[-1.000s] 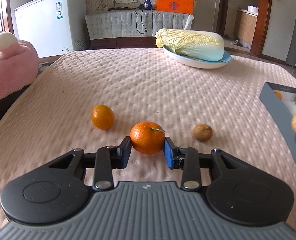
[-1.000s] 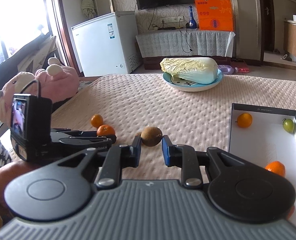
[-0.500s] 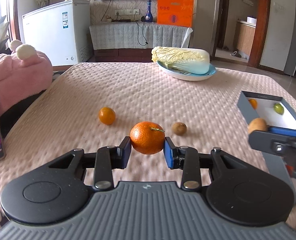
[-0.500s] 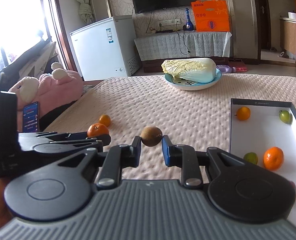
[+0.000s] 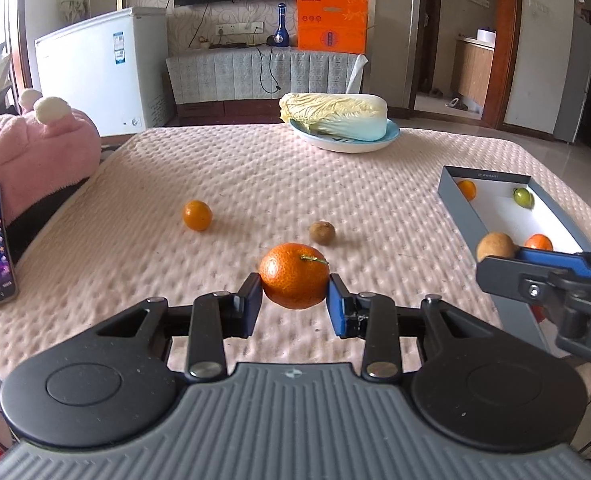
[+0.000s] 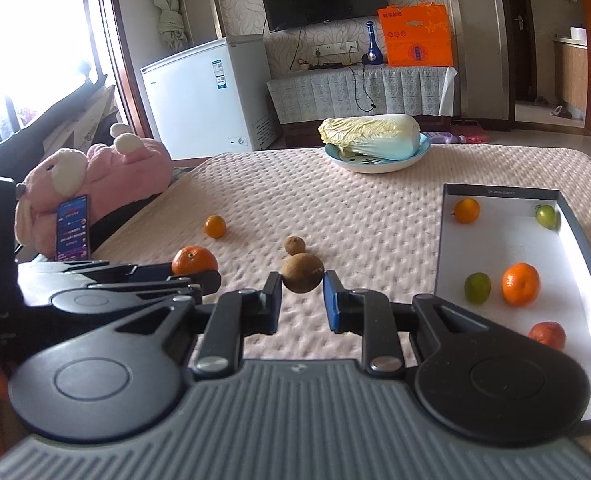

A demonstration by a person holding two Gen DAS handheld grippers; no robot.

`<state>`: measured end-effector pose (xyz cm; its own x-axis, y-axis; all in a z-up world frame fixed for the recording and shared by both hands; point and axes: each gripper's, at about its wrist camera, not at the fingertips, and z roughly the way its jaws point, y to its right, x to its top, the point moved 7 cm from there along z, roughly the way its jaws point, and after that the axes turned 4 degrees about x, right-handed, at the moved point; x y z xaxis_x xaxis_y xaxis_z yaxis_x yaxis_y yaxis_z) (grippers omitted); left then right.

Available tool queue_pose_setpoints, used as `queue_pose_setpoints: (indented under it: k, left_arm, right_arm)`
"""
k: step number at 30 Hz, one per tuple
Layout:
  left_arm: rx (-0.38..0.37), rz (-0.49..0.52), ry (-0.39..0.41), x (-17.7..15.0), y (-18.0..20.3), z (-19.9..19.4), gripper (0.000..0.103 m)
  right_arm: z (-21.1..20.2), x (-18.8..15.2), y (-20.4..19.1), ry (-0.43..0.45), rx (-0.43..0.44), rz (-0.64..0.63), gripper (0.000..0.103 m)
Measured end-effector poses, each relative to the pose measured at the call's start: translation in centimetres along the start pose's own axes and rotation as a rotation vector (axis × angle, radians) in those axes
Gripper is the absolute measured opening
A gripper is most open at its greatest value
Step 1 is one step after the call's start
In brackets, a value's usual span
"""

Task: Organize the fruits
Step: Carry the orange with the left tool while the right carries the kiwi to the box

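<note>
left gripper (image 5: 294,300) raised, tangerine (image 5: 294,275) lifted higher

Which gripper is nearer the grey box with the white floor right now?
Right. The right gripper, shut on a brown kiwi-like fruit, sits at the grey box near its edge; the left gripper, holding a large orange, is further out over the pink tablecloth.
</note>
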<state>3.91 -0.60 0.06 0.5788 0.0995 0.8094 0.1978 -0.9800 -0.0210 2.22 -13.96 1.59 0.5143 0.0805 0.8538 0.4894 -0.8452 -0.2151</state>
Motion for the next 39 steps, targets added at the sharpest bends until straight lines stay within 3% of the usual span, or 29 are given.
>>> queue_pose_setpoints:
  k: [16, 39]
  left_arm:
    - [-0.073, 0.021, 0.004, 0.7, 4.4, 1.3, 0.04]
    - [-0.135, 0.046, 0.039, 1.6, 7.0, 1.1, 0.04]
  right_arm:
    - [-1.1, 0.1, 2.0, 0.011, -0.002, 0.02, 0.025]
    - [-2.4, 0.4, 3.3, 0.039, -0.011, 0.033, 0.025]
